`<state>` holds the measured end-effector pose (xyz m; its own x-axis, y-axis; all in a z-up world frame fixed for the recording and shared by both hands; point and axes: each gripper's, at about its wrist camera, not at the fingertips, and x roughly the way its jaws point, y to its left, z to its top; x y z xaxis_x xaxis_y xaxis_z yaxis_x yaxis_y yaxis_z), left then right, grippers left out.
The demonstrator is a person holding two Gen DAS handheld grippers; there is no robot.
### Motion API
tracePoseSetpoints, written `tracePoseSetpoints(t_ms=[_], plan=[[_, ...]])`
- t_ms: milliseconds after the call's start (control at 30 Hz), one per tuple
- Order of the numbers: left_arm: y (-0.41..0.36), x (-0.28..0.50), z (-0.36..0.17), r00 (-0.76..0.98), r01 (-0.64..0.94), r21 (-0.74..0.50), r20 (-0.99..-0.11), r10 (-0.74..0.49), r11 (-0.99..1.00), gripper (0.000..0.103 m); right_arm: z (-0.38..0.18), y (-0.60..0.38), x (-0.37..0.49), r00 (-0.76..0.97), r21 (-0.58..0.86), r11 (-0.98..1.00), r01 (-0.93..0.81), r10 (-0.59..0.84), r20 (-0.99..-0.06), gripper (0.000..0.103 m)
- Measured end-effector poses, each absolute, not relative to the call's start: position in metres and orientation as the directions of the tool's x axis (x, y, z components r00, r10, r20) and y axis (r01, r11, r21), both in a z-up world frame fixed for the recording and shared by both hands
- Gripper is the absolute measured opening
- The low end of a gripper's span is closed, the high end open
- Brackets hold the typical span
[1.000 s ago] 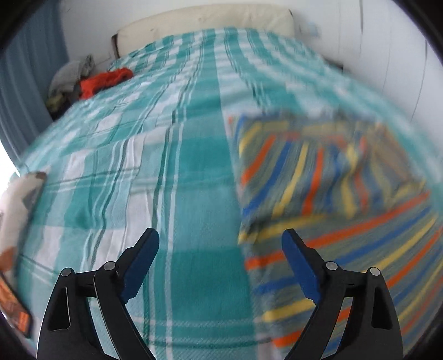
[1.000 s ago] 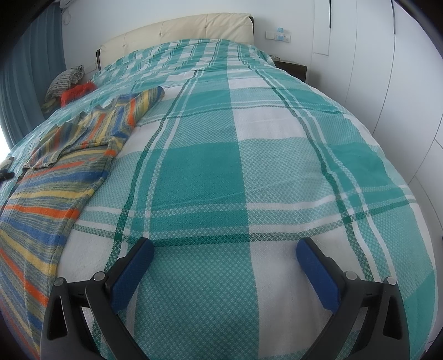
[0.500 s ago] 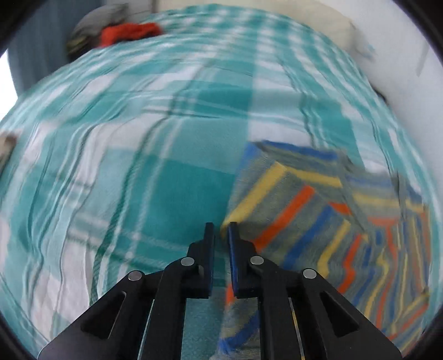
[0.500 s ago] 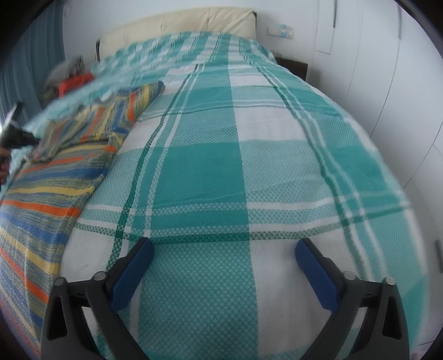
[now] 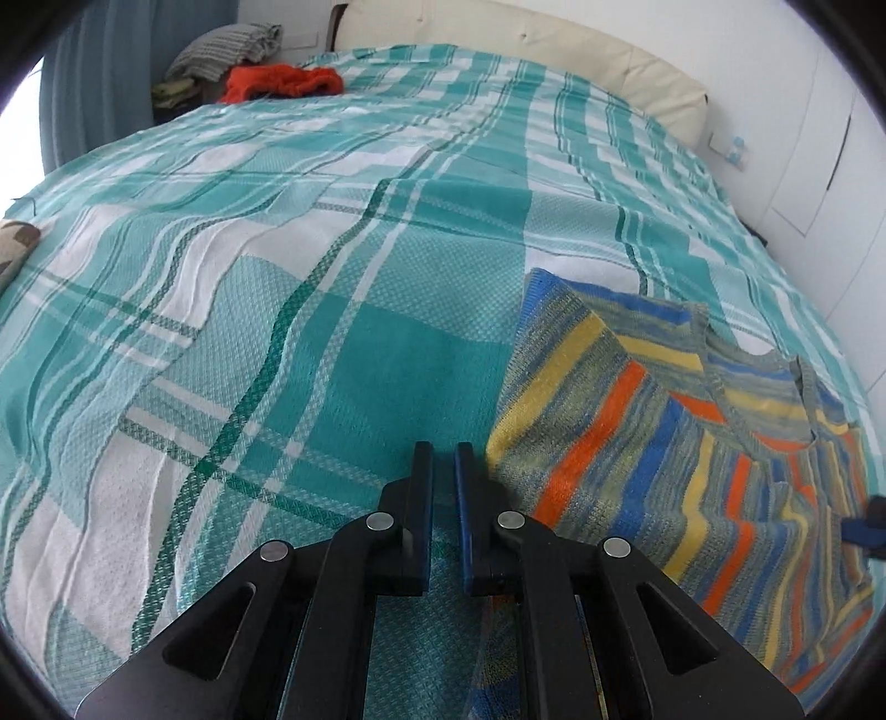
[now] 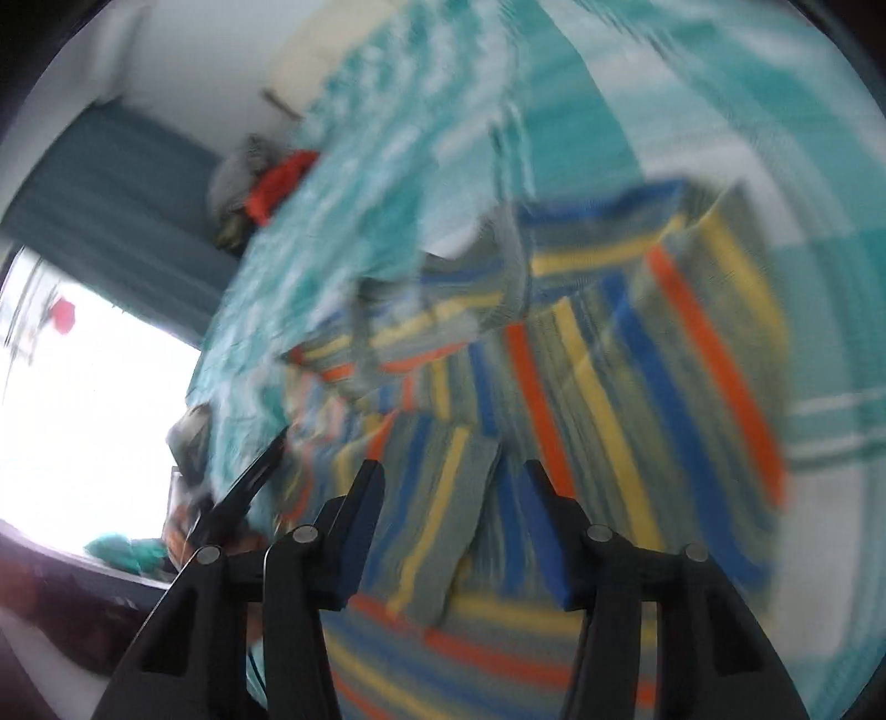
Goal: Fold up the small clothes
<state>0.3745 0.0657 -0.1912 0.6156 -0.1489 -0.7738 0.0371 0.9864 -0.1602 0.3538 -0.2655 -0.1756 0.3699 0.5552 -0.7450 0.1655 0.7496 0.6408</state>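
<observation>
While steeply tilted, left gripper (image 5: 443, 459) bedward

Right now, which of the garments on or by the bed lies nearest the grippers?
The striped knit top, spread flat beside the left gripper and under the closing right gripper. The orange garment and grey one lie bunched near the headboard.

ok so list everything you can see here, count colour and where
striped knit garment: one, blue, orange, yellow and grey stripes, on the bedspread
bedspread: one, teal and white check, covers the bed
headboard: one, cream, far end of the bed
red cloth: one, far corner, beside grey striped cloth
curtain: teal, by the window
left gripper: black, blue pads, shut at the garment's edge
right gripper: black, blue pads, jaws closing over the garment
</observation>
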Motion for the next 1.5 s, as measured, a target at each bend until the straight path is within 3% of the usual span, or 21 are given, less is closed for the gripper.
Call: tracePoseSetpoints(t_ms=[33,100,200,267,400,433,467,500,533,567,600,667,767,900,1000,1100,1500], plan=[[0.067,0.375,-0.192,0.618,0.037,-0.169,-0.771,-0.156,0.985,0.008,-0.190,-0.259,0.362,0.341,0.654,0.730,0.199,0.575,-0.744,0.050],[0.071,0.374,-0.192,0.620,0.037,-0.195,-0.765,-0.176,0.980,0.008,-0.202,-0.249,0.369,0.310,0.651,0.725,0.225,0.580,-0.754,0.004],[0.076,0.373,-0.194,0.620,0.036,-0.239,-0.756,-0.209,0.970,0.008,-0.167,-0.244,0.368,0.426,0.580,0.805,0.124,0.485,-0.764,0.003],[0.076,0.374,-0.194,0.620,0.035,-0.245,-0.755,-0.213,0.969,0.008,-0.147,-0.237,0.367,0.500,0.446,0.894,0.047,0.366,-0.785,0.003],[0.077,0.373,-0.192,0.620,0.039,-0.230,-0.758,-0.204,0.972,0.009,-0.193,-0.233,0.373,0.353,0.382,0.919,0.095,0.328,-0.876,0.005],[0.078,0.373,-0.191,0.615,0.047,-0.246,-0.757,-0.222,0.968,0.012,-0.193,-0.235,0.369,0.379,0.402,0.910,0.098,0.339,-0.861,0.006],[0.079,0.373,-0.188,0.607,0.058,-0.266,-0.756,-0.245,0.962,0.022,-0.187,-0.237,0.363,0.404,0.402,0.909,0.106,0.330,-0.853,0.016],[0.082,0.372,-0.185,0.591,0.076,-0.301,-0.755,-0.286,0.951,0.039,-0.180,-0.239,0.357,0.426,0.396,0.910,0.121,0.313,-0.849,0.040],[0.084,0.369,-0.180,0.578,0.096,-0.325,-0.751,-0.318,0.941,0.048,-0.170,-0.243,0.348,0.459,0.398,0.907,0.137,0.298,-0.837,0.053],[0.086,0.364,-0.175,0.576,0.109,-0.322,-0.751,-0.324,0.940,0.066,-0.160,-0.252,0.341,0.493,0.404,0.904,0.143,0.288,-0.821,0.070],[0.089,0.356,-0.168,0.580,0.120,-0.294,-0.754,-0.307,0.948,0.084,-0.149,-0.259,0.330,0.537,0.404,0.904,0.138,0.274,-0.798,0.072],[0.099,0.343,-0.156,0.611,0.118,-0.206,-0.756,-0.235,0.971,0.099,-0.128,-0.276,0.298,0.600,0.339,0.934,0.115,0.207,-0.773,0.075],[0.130,0.338,-0.143,0.663,0.072,-0.108,-0.737,-0.128,0.992,0.099,-0.121,-0.305,0.243,0.653,0.155,0.979,0.133,0.031,-0.756,0.086],[0.145,0.369,-0.154,0.635,0.044,-0.032,-0.770,-0.053,0.999,0.103,-0.156,-0.346,0.180,0.585,-0.068,0.968,0.240,-0.200,-0.786,0.086],[0.147,0.388,-0.197,0.548,0.044,0.010,-0.836,-0.016,0.999,0.103,-0.180,-0.372,0.159,0.552,0.006,0.949,0.316,-0.179,-0.814,0.089],[0.145,0.378,-0.193,0.599,0.030,0.033,-0.801,0.008,0.999,0.103,-0.185,-0.368,0.168,0.528,-0.017,0.950,0.311,-0.187,-0.828,0.103],[0.145,0.376,-0.195,0.590,0.025,0.021,-0.807,0.002,0.999,0.103,-0.194,-0.373,0.165,0.529,-0.055,0.951,0.304,-0.216,-0.821,0.103]])
